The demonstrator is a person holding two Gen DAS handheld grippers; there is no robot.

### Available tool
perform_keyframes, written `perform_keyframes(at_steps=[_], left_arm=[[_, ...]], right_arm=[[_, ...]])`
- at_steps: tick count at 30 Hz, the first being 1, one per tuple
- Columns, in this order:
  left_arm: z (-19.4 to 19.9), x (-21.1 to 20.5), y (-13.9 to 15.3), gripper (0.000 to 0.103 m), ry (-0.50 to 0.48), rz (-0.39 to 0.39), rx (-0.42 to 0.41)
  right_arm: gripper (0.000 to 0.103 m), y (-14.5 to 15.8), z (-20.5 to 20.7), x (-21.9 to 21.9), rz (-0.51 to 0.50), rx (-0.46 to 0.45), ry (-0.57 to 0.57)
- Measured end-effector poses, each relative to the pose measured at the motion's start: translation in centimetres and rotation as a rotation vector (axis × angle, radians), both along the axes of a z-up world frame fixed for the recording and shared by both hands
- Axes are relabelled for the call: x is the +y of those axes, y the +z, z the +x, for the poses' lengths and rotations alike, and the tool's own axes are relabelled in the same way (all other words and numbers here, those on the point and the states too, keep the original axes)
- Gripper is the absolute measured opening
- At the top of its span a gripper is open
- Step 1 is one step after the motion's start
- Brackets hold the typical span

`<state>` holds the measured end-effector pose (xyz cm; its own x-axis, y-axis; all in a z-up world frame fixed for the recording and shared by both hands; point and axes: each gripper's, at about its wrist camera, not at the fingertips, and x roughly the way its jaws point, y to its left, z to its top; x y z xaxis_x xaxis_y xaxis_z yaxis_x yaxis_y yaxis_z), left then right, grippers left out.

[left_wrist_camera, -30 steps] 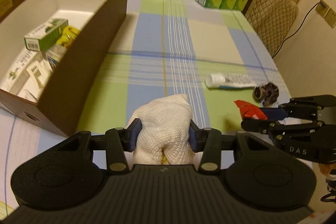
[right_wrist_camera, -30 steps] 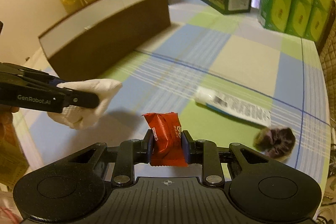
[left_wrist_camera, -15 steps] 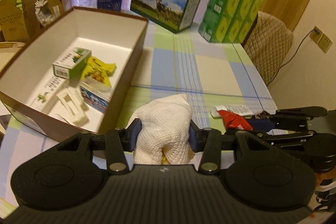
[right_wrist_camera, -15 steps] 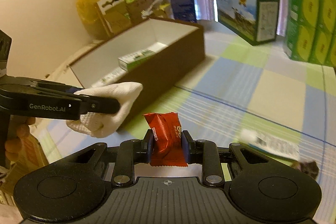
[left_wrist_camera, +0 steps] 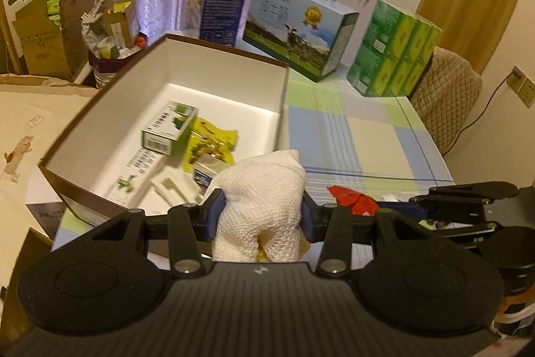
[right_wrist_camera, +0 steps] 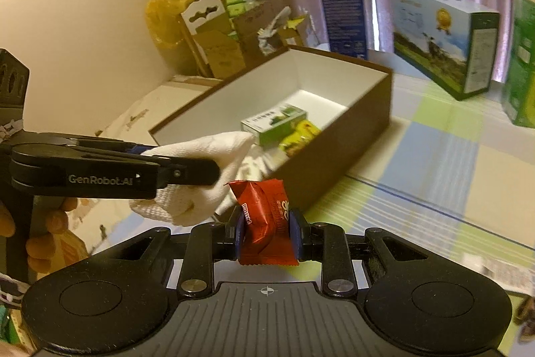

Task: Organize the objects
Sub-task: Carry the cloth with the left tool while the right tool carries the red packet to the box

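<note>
Cloth (left_wrist_camera: 264,199) and snack packet (right_wrist_camera: 265,216) are both off the table, each pinched in its own tool. The left gripper (left_wrist_camera: 260,213) is closed on the bunched white cloth, squeezing it at the waist so the loose top stands up between the blue pads. The right gripper (right_wrist_camera: 265,231) is closed on the red packet, holding it upright by its lower half (the printed face turned to the camera), which keeps the crinkly wrapper from slipping sideways.

Seen from the right wrist, the left gripper (right_wrist_camera: 180,171) hangs over the near corner of the brown box (left_wrist_camera: 281,96), so the cloth looks set to be dropped there; the red packet sits just beside it, short of the box wall.

Inside the box lie a green carton (left_wrist_camera: 169,131), a yellow packet (left_wrist_camera: 210,146) and some flat white pieces, crowded toward the near end, leaving the far end bare. That bare end seems the better landing spot.

Beyond, the checked tablecloth (left_wrist_camera: 361,136) carries a milk carton box (left_wrist_camera: 297,35) and green tissue packs (left_wrist_camera: 394,56).
</note>
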<state>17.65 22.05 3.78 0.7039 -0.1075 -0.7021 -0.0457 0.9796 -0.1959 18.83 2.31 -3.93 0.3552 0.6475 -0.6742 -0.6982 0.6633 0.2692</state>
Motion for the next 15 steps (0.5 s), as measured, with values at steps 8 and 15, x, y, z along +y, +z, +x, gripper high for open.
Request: perform_keyframes(at_steps=[8, 15], left_arm=[[0.8, 4.3, -0.1, 0.041, 0.013, -0.004, -0.001], [2.7, 7.3, -0.5, 0.041, 0.002, -0.004, 0.004]], right_arm=[[0.024, -0.2, 0.7, 5.0, 0.016, 0.014, 0.017], [0.024, -0.5, 2.1, 8.2, 0.006, 0.012, -0.014]])
